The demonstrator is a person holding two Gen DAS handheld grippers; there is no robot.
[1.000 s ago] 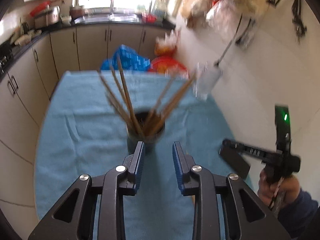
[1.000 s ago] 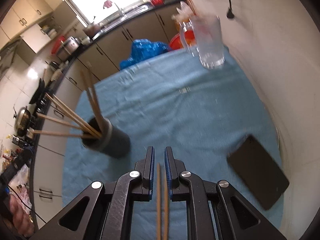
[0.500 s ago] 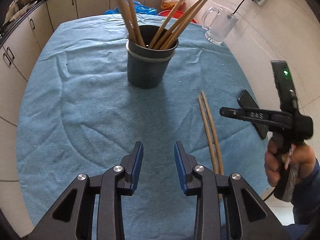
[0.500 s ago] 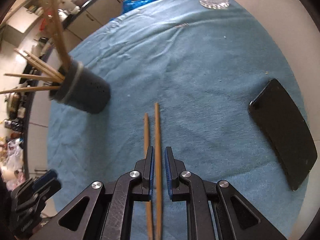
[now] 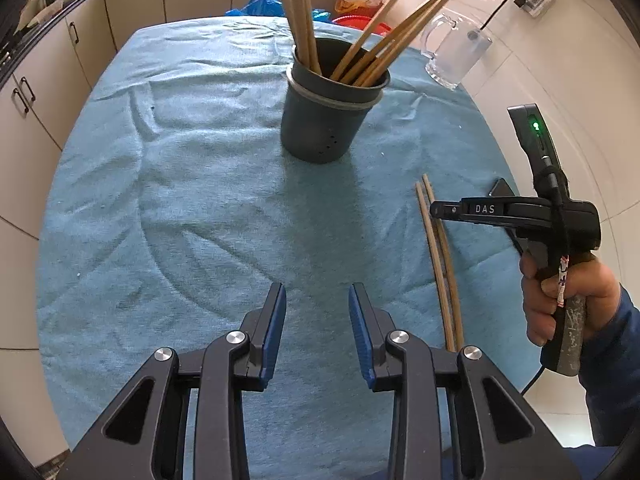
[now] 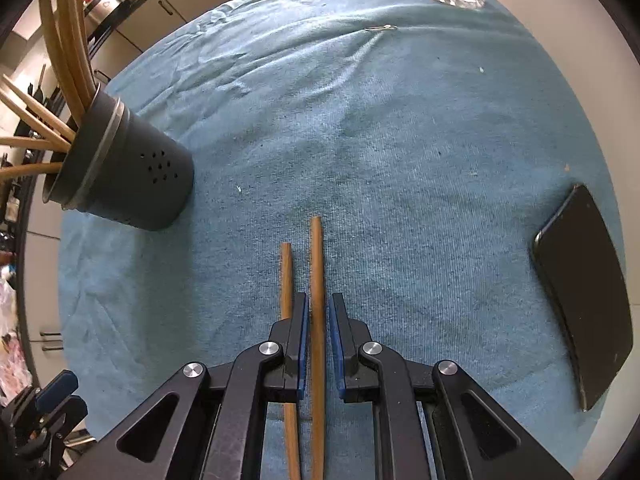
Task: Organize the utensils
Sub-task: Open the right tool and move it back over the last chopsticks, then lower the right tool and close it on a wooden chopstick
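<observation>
A: On a table point(image 6: 400, 140) draped in blue cloth, the right hand-held gripper point(image 6: 319, 312) straddles one loose chopstick point(image 6: 317, 280), jaws narrowed around it with slim gaps either side and not visibly pinching. Its twin point(image 6: 286, 280) lies just outside the left jaw.

B: The step looks like a pickup for the dark holder point(image 6: 132, 188). A clean grasp likely calls for closing squarely on the one stick, keeping the neighbour out of the jaws, then lifting level so it cannot swing.

A: The left hand-held gripper point(image 5: 316, 312) hangs wide and empty above bare cloth.

B: Its camera shows the holder's mouth point(image 5: 340, 68) crowded with chopsticks, and the right gripper low over the pair. The right view alone shows the stick between the jaws, plus the whole phone point(image 6: 588, 280) lying well apart.
</observation>
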